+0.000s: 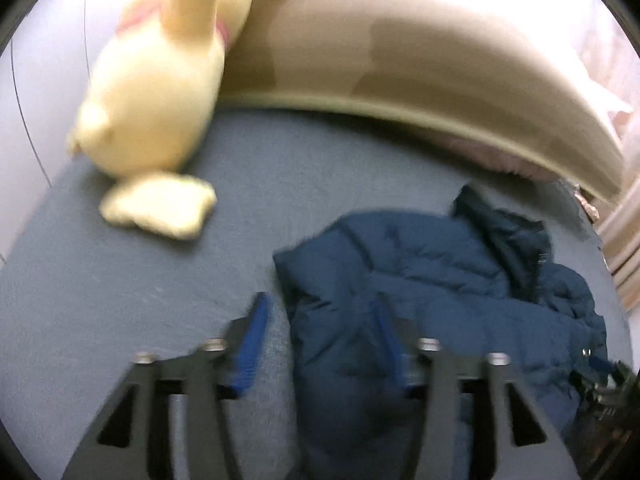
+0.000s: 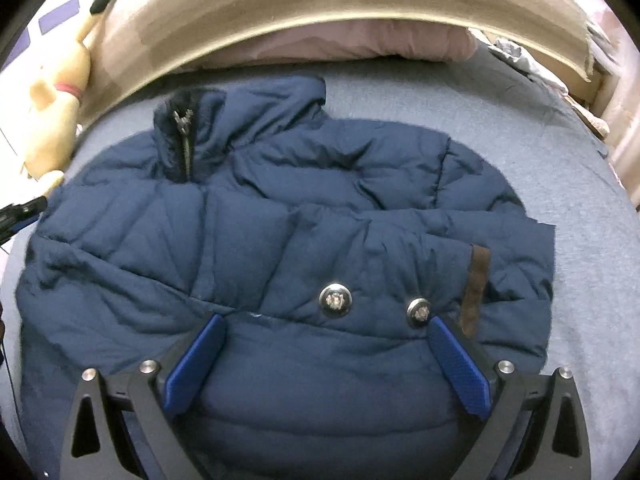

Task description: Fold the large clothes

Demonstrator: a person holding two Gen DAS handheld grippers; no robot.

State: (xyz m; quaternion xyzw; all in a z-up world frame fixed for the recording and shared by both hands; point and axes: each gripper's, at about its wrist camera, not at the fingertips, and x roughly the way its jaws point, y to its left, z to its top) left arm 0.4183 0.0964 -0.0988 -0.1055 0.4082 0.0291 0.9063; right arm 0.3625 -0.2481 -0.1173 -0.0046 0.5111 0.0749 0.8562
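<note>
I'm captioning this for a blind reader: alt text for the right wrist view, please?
A navy puffer jacket lies spread on a blue-grey bed sheet, zipped collar toward the beige headboard. The right tongs sit open above its hem, holding nothing; a cream plush toy lies at left.

Soft even indoor light, motion-blurred left view, sharper right view, fisheye-bowed edges

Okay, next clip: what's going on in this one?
A person holding a two-finger tool in each hand is working on a navy puffer jacket lying on a blue-sheeted bed. The jacket looks partly folded, with a sleeve across the body. The right tool is open just above the jacket near its snap buttons, gripping nothing. The left tool is open at the jacket's edge. A cream plush toy leans on the headboard.
</note>
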